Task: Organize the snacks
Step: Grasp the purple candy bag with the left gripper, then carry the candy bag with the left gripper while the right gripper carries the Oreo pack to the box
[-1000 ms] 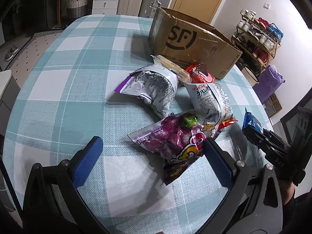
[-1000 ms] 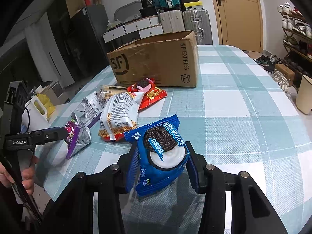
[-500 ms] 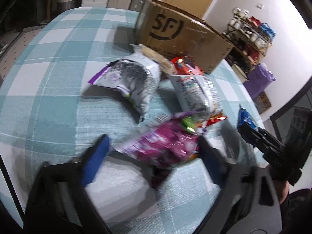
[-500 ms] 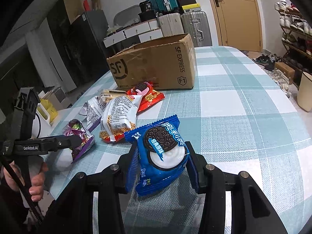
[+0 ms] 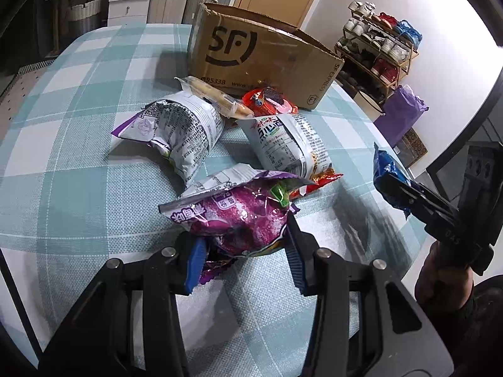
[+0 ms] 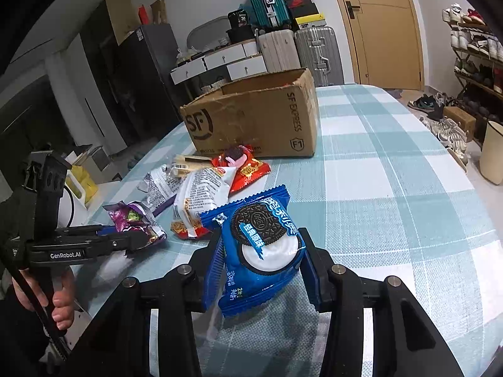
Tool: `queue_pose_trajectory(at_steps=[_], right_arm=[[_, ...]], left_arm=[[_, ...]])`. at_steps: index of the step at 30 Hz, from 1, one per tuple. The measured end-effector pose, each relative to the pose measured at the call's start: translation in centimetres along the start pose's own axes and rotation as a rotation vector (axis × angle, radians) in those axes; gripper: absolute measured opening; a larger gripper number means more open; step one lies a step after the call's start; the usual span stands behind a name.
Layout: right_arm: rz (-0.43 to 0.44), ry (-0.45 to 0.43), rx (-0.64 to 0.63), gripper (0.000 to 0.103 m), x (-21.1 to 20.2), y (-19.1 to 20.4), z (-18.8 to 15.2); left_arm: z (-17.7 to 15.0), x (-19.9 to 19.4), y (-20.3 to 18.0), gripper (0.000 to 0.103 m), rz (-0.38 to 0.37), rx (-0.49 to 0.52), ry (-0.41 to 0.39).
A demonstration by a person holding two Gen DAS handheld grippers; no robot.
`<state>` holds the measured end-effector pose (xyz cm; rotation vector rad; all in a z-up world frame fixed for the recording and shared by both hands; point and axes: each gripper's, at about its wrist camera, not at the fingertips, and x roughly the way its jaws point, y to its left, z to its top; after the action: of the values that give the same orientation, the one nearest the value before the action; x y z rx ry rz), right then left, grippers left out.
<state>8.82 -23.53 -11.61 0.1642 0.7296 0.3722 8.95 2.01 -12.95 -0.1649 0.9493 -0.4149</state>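
My left gripper (image 5: 242, 251) is shut on a purple snack bag (image 5: 239, 210), held just above the checked tablecloth; it also shows in the right wrist view (image 6: 132, 220). My right gripper (image 6: 261, 264) is shut on a blue Oreo pack (image 6: 261, 245), held above the table; its edge shows in the left wrist view (image 5: 386, 169). A grey-and-purple bag (image 5: 179, 128), a white bag (image 5: 289, 141), a red Oreo pack (image 5: 267, 100) and a clear biscuit pack (image 5: 210, 94) lie in front of the open SF cardboard box (image 5: 261, 56).
The round table (image 6: 393, 188) has a teal checked cloth. Suitcases (image 6: 317, 50) and drawers stand behind it, a shoe rack (image 5: 380, 50) and a purple bag (image 5: 399, 113) beside it. A yellow-and-white item (image 6: 78, 185) sits off the table's left edge.
My left gripper moved forward around the purple bag, closed on it and lifted it slightly. My right gripper kept holding the blue Oreo pack and barely moved.
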Motion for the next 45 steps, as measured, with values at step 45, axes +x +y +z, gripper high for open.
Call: queue_pose_trajectory(at_steps=[45], right_arm=[[0.115, -0.119, -0.171, 0.044, -3.0, 5.8, 9.6]], left_arm=[[11.3, -4.5, -2.2, 0.042, -0.01, 0.087, -0.126]])
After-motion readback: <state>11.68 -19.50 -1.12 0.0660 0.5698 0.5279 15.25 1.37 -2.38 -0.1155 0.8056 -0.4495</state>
